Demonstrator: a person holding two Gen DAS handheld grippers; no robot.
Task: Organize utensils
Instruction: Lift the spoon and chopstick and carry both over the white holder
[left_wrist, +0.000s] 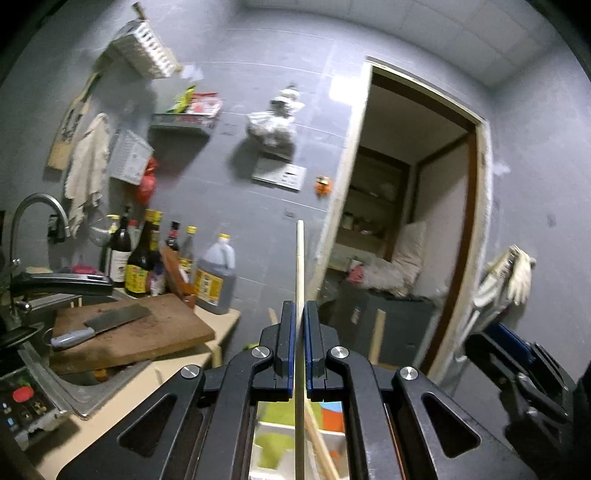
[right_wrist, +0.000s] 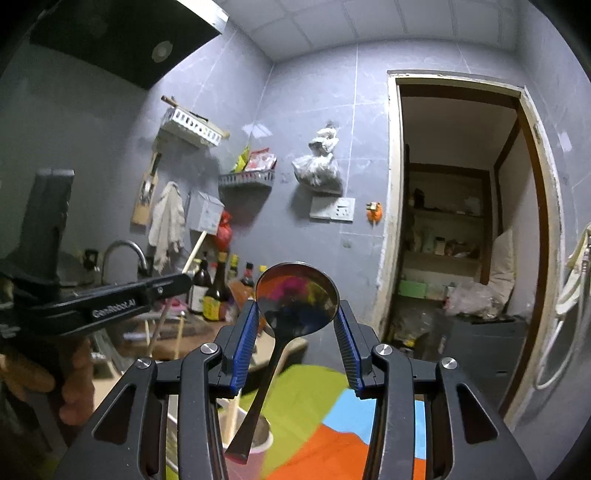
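My left gripper (left_wrist: 299, 314) is shut on a pale wooden chopstick (left_wrist: 299, 266) that stands upright between its fingers, its tip pointing up. A second chopstick (left_wrist: 320, 443) leans below the jaws, over a white holder (left_wrist: 269, 435). My right gripper (right_wrist: 297, 314) is shut on the bowl of a metal spoon (right_wrist: 297, 299), its blue pads against both sides of the bowl. The spoon's handle hangs down over a cup (right_wrist: 255, 439) that holds another chopstick (right_wrist: 233, 417). The left gripper's body (right_wrist: 110, 302) shows at the left of the right wrist view.
A counter (left_wrist: 129, 391) at the left carries a wooden cutting board (left_wrist: 147, 332) with a cleaver (left_wrist: 107, 323), several sauce bottles (left_wrist: 147, 258) and a sink with a faucet (left_wrist: 33, 221). A colourful mat (right_wrist: 332, 424) lies below. An open doorway (left_wrist: 406, 240) is at the right.
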